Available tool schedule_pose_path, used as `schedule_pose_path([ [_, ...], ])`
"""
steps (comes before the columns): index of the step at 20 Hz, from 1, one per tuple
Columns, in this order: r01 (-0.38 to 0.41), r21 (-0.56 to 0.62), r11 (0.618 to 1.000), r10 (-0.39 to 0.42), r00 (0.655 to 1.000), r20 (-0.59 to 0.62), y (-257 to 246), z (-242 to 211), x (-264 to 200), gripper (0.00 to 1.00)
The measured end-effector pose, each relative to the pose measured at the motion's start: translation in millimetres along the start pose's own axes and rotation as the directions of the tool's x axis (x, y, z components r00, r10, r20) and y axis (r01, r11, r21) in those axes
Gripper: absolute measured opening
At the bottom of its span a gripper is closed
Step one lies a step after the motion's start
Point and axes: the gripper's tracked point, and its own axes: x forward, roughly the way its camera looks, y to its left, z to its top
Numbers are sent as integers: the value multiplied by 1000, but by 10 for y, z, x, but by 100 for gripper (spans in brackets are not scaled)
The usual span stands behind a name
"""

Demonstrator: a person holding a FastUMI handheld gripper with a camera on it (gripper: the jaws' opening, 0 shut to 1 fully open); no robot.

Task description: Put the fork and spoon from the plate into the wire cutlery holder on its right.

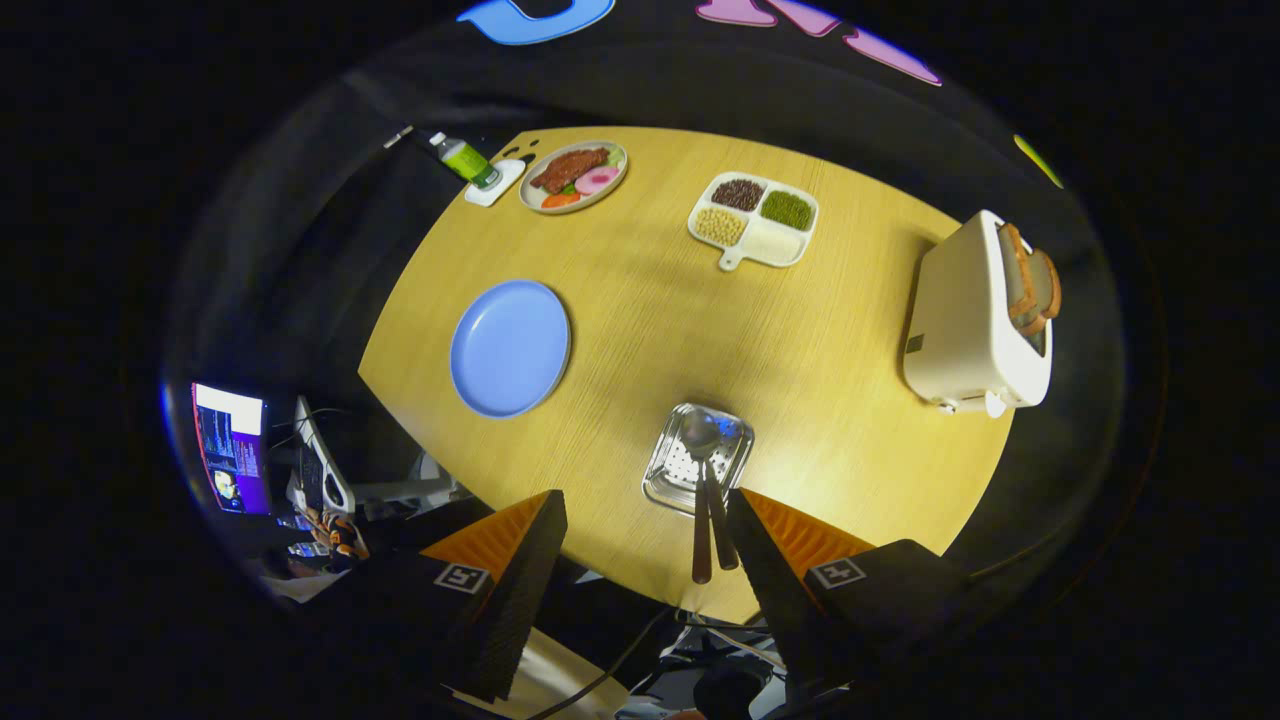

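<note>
The blue plate (510,347) lies bare on the wooden table (640,300), beyond my left finger. To its right stands the wire cutlery holder (672,470), just ahead of my fingers. The spoon (700,435) rests in it with its bowl inside. A second brown handle (722,530) lies beside the spoon's handle, likely the fork, its head too small to make out. Both handles stick out of the holder toward me, between my fingers and closer to the right one. My gripper (645,497) hangs open above the table's near edge, holding nothing.
A white toaster (975,325) with bread in its slot stands at the right. Further back are a divided tray of beans (755,220), a plate of food (573,176) and a green bottle (463,158) on a white coaster. A lit monitor (232,447) sits off the table's left.
</note>
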Motion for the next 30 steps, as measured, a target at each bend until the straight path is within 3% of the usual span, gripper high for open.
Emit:
schedule_pose_path([
  [3, 26, 63, 998, -38, 980, 196, 100, 346, -257, 100],
  [6, 78, 79, 994, -103, 909, 403, 130, 659, -572, 100],
  [10, 135, 115, 984, -177, 760, 625, 202, 945, -1084, 100],
  [15, 191, 175, 966, -252, 530, 810, 54, 1002, -1832, 99],
  [21, 211, 235, 949, -297, 345, 890, -215, 696, -2425, 99],
  [24, 209, 249, 946, -306, 313, 899, -259, 511, -2415, 99],
  [30, 218, 316, 923, -378, 367, 850, -313, 274, -2039, 99],
])
